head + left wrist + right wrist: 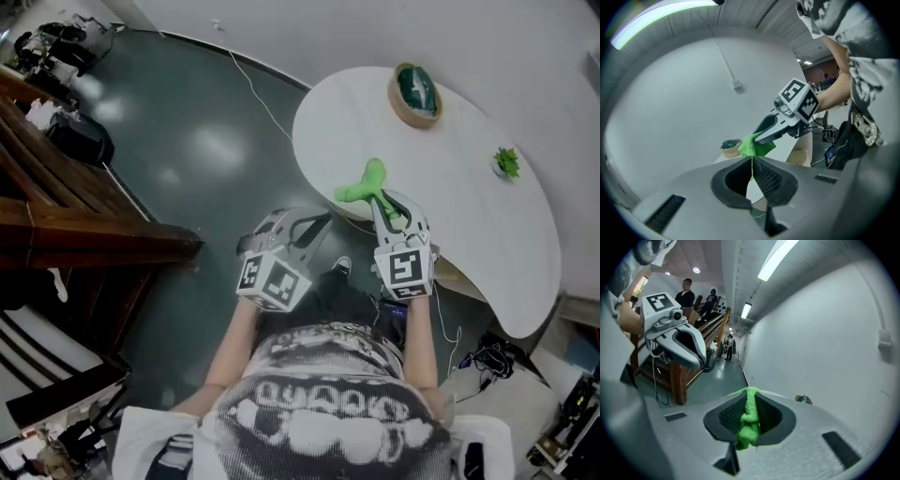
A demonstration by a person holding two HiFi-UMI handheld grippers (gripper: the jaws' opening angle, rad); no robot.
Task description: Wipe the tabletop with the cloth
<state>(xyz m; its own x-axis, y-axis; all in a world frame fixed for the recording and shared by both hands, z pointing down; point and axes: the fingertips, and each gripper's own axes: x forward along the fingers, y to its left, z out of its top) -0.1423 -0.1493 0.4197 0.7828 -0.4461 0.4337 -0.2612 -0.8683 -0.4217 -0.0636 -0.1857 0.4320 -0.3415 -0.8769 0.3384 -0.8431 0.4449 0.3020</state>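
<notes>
Table: white, rounded, kidney-shaped table point(450, 197). Far side sits close to the pale wall; near-left rim curves over the dark glossy floor point(187, 141).

Open room: broad bare top through the centre and toward the right end.
- Round tan-rimmed dish with dark green inside point(415, 94) stands near the far rim.
- Small green plant point(507, 161) stands near the right rim, well apart from the dish.
- Brown wooden railing point(84, 216) is off to the left, well clear of the table.

Bright green microfibre cloth point(361, 187): at the table's near-left rim. Cannot tell whether it touches the top.
- Bunched, w/ long axis along the jaw line, pointing away from the person toward the table centre.
- Free end splits into two lobes, one toward the dish and one out left over the rim.

Right hand-held gripper point(386, 208): jaws clamped on the cloth. A fold fills the gap between the pads.

Left hand-held gripper point(314, 225): jaws together, nothing b/w them. Held over the floor just beside the rim, left of the right hand-held gripper, not touching the cloth.
</notes>
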